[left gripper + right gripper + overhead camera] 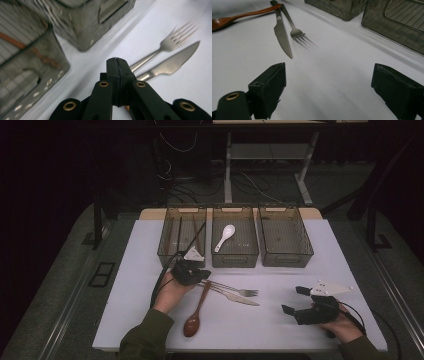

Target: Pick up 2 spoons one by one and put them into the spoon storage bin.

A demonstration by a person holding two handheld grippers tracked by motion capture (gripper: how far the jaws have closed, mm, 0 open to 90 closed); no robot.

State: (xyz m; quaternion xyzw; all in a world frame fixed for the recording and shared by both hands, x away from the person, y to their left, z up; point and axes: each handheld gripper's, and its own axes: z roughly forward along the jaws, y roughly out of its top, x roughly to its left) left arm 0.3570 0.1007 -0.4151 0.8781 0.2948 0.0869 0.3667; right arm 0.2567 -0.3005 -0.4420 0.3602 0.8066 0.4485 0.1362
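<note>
L gripper (192, 272) clamped over cutlery handles; R gripper (295, 301) idle, jaws wide.

L jaws stood pressed flat together w/ nothing visible between them, tips at the handle ends of the steel fork (175, 40) & knife (172, 63), mid worktop (280, 270), just in front of the smoky see-thru plastic bins (235, 245). Glossy brown wooden spoon (196, 312) lay slanted toward the near edge, handle crossing theirs. White ceramic spoon (225, 237) sat in the middle bin. R gripper rested near the near right corner, released, holding nothing.
</note>
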